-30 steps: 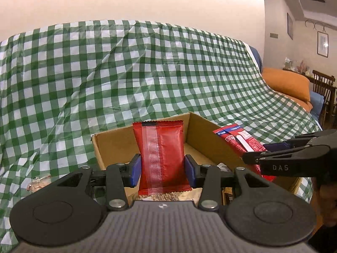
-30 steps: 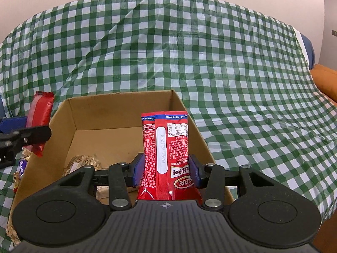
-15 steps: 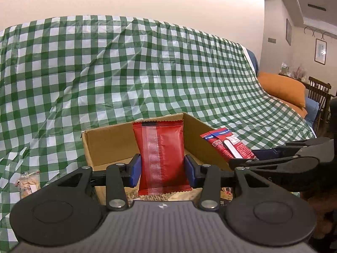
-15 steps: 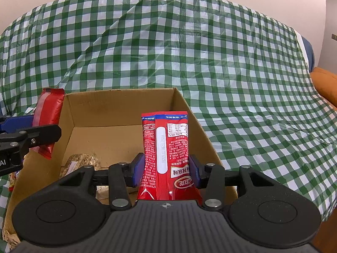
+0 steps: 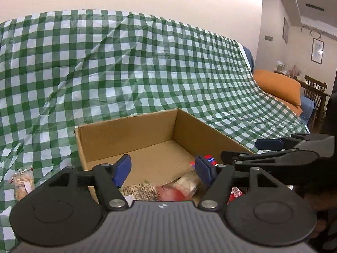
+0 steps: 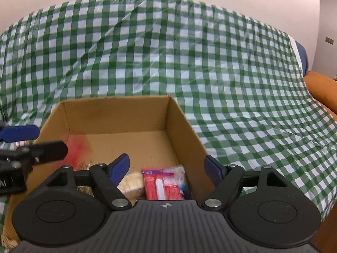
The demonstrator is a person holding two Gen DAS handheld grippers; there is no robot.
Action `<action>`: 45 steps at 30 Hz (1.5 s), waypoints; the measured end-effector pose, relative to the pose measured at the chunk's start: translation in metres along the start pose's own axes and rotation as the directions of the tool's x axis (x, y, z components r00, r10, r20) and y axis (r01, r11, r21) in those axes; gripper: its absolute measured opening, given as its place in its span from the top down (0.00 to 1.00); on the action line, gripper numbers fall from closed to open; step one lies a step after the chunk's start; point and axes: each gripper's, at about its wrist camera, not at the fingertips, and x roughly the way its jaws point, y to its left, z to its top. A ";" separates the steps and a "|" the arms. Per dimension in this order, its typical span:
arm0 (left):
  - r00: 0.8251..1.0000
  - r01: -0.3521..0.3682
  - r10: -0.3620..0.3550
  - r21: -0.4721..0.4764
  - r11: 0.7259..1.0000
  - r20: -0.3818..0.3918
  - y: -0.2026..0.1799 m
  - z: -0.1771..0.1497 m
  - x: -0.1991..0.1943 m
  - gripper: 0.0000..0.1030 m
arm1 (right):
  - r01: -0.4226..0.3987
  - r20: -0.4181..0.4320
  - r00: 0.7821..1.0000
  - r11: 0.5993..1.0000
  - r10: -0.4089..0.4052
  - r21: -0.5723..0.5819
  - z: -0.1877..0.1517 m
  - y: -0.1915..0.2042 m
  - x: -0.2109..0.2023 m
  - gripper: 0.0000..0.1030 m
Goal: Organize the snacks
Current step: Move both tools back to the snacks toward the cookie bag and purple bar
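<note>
— Left gripper [image 5: 163, 169]: how are its jaws held?
— Opening, nothing between them, above the cardboard box [image 5: 130, 135].
— And the right gripper [image 6: 168, 168]?
— Likewise opening, emptied; the red snack packet [image 6: 162, 186] is seen lying inside that box.

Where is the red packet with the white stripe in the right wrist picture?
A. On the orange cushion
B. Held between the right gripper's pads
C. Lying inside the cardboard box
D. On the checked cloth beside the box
C: the red packet lies on the floor of the cardboard box, beside a pale snack; the right gripper above it is opening, with nothing between its pads.
</note>
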 end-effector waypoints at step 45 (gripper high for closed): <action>0.914 -0.405 0.339 -0.472 0.783 -0.222 0.273 -0.052 -0.081 0.84 | -0.524 -0.072 0.848 0.809 0.525 -0.267 -0.059 0.259 -0.006 0.69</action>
